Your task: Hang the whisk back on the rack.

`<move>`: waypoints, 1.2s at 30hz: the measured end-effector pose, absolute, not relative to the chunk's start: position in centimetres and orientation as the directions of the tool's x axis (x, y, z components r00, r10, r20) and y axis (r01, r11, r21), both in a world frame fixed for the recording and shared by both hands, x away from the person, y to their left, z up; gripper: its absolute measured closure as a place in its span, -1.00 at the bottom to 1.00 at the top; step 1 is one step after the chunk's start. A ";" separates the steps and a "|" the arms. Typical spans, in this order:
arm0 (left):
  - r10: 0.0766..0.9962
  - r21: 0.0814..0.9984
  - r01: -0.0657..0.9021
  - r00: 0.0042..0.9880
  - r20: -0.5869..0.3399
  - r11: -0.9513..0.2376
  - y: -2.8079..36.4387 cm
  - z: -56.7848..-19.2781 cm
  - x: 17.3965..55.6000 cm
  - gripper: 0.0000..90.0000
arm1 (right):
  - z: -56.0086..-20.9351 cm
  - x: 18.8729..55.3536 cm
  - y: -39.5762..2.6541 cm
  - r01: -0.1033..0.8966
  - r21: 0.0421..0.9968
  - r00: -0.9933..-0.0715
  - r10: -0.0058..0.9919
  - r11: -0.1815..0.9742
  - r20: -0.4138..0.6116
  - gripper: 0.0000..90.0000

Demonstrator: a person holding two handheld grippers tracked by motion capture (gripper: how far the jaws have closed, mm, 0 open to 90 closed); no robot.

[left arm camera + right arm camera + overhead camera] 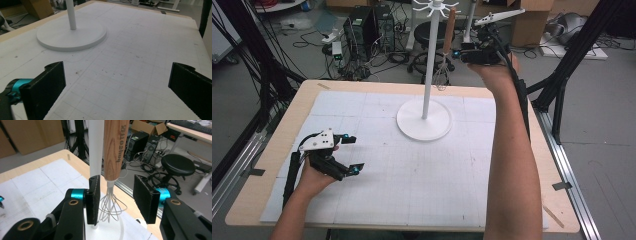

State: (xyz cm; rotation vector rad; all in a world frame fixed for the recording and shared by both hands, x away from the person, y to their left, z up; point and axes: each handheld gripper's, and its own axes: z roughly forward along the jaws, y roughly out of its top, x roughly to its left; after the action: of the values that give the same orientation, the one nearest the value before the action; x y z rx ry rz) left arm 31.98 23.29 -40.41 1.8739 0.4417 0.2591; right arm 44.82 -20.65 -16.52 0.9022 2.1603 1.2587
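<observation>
Whisk (446, 47) hangs on the stand (427, 75), apparently from a hook. Right gripper (117, 200) jaws released, flanking it without contact. Left gripper (347, 154) jaws released above the bench (272, 145).

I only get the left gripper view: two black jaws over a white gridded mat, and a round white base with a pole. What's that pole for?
Observer: It is a hanging stand. A whisk with a wooden handle seems to hang from a hook at its top.
Operator: Is anything holding the whisk?
Observer: The right gripper has a jaw on either side of the whisk's wires, just under the handle, but the pads do not press on it.
Operator: And the gripper whose camera I'm looking through?
Observer: The left gripper sits low over the near left part of the mat, with its jaws open and nothing between them.
</observation>
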 end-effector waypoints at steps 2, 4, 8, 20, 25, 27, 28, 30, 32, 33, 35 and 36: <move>0.423 0.941 0.175 0.905 -0.038 -0.291 23.3 -40.4 32.0 -0.96 | -16.6 44.7 -20.9 0.296 0.885 -0.672 0.737 0.358 -0.073 0.26; 0.425 0.941 0.173 0.904 -0.036 -0.290 23.4 -40.4 32.0 -0.96 | -16.7 44.6 -21.0 0.295 0.886 -0.672 0.736 0.359 -0.074 0.26; 0.422 0.940 0.173 0.906 -0.035 -0.294 23.3 -40.4 32.0 -0.96 | -16.7 44.1 -21.4 0.287 0.887 -0.675 0.734 0.361 -0.080 0.23; 0.422 0.941 0.172 0.906 -0.036 -0.291 23.4 -40.3 32.0 -0.96 | -17.1 42.1 -22.2 0.258 0.901 -0.703 0.707 0.349 -0.072 0.13; 0.422 0.940 0.174 0.906 -0.036 -0.295 23.3 -40.4 32.0 -0.96 | -17.5 41.4 -22.6 0.242 0.908 -0.713 0.698 0.342 -0.072 0.13; 0.423 0.939 0.173 0.905 -0.033 -0.296 23.3 -40.4 32.0 -0.96 | -17.7 41.1 -22.7 0.241 0.908 -0.714 0.696 0.342 -0.072 0.13; 0.423 0.939 0.176 0.905 -0.036 -0.295 23.3 -40.4 32.0 -0.96 | -17.7 41.0 -22.8 0.239 0.911 -0.716 0.694 0.337 -0.069 0.13; 0.423 0.940 0.175 0.906 -0.037 -0.292 23.4 -40.4 32.0 -0.96 | -18.0 40.6 -23.0 0.229 0.917 -0.724 0.687 0.327 -0.064 0.12; 0.424 0.941 0.176 0.905 -0.038 -0.290 23.4 -40.4 32.0 -0.96 | -18.3 40.3 -23.2 0.225 0.916 -0.726 0.684 0.331 -0.068 0.12; 0.425 0.941 0.177 0.904 -0.040 -0.288 23.4 -40.4 32.0 -0.96 | -18.5 40.2 -23.3 0.227 0.917 -0.727 0.683 0.328 -0.064 0.12; 0.424 0.941 0.177 0.905 -0.040 -0.288 23.4 -40.4 32.0 -0.96 | -18.9 39.9 -23.5 0.227 0.917 -0.731 0.679 0.328 -0.062 0.11; 0.423 0.941 0.175 0.905 -0.038 -0.290 23.4 -40.4 32.0 -0.96 | -19.1 39.8 -23.6 0.228 0.916 -0.730 0.680 0.329 -0.063 0.11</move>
State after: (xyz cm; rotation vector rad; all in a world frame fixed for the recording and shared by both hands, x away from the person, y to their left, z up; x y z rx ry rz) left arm 31.97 23.37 -40.36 1.8707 0.4415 0.2582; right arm 39.84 -23.58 -19.07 0.7995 2.1608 1.3822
